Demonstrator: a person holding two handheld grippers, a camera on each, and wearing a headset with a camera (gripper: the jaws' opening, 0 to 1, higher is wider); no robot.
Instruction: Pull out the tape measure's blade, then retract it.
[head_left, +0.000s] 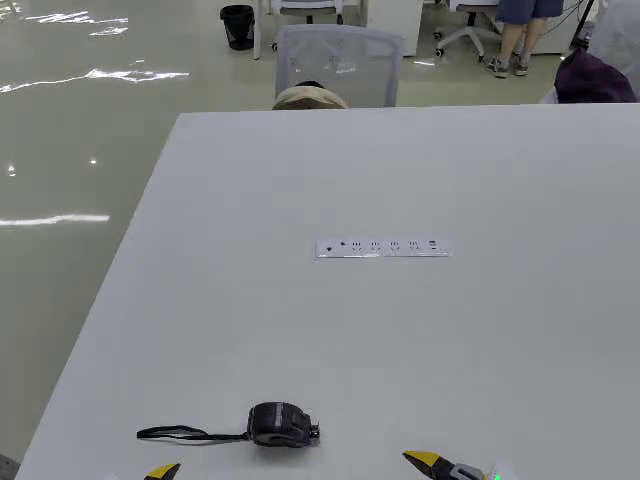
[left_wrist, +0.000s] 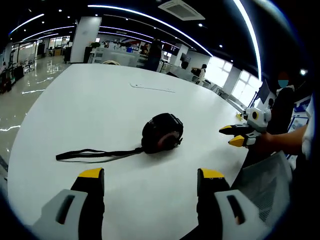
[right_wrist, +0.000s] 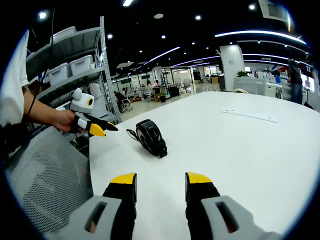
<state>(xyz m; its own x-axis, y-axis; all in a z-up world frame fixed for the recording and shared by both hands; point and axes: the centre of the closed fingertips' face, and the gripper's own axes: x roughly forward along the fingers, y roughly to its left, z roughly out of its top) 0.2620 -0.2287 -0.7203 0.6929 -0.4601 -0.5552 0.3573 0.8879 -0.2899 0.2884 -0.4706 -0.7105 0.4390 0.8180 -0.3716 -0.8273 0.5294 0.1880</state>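
Left gripper and right gripper hover, jaws parted and empty, over a white bench. Between them, near its front edge, lies one black tape measure, its strap trailing toward the left edge. One power strip sits mid-bench, its markings too small to read. A grey chair stands at the far edge on a glossy floor.

Open table round tape; pwr strip prob. flush.

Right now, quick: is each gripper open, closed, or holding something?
Left gripper: open, holding nothing; the tape measure lies on the table ahead of it.
Right gripper: open, holding nothing.
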